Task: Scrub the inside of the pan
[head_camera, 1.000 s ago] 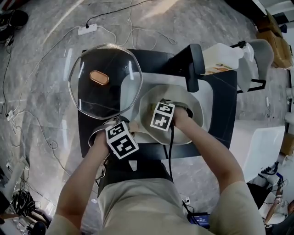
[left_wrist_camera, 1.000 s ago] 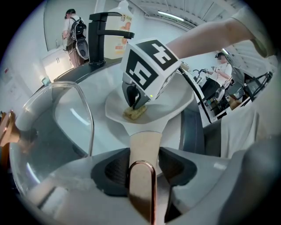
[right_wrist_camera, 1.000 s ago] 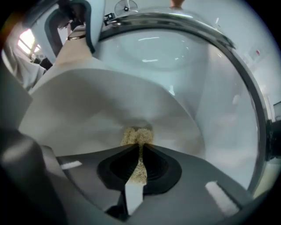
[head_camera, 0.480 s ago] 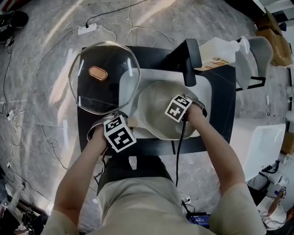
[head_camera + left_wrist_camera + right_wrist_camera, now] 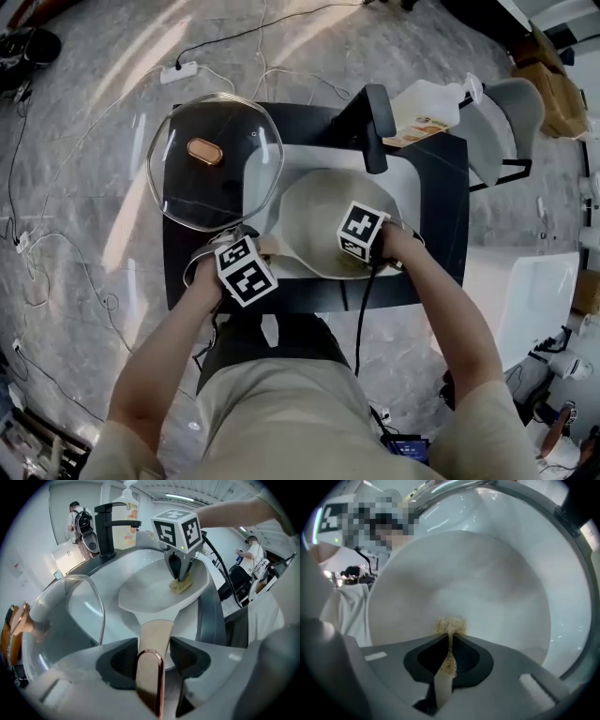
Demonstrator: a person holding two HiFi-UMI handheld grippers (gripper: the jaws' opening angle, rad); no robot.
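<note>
Pan point(image 5: 314, 211) in sink point(image 5: 417, 192), handle point(image 5: 152, 637) pointing back toward body. Left gripper point(image 5: 151, 660) clamped on handle, bracing. Right gripper point(image 5: 449, 656) pinched tight on sponge point(image 5: 450, 625), pressed to pan floor, near-right side. Next stroke probably forward-left across floor, toward faucet point(image 5: 375, 117).

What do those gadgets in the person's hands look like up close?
Each has a light grey body with dark, scooped pads: the left claw and the right claw. Each carries a white cube printed with black square markers. A black cable trails from the right one. The person wears a beige short-sleeved shirt.
</note>
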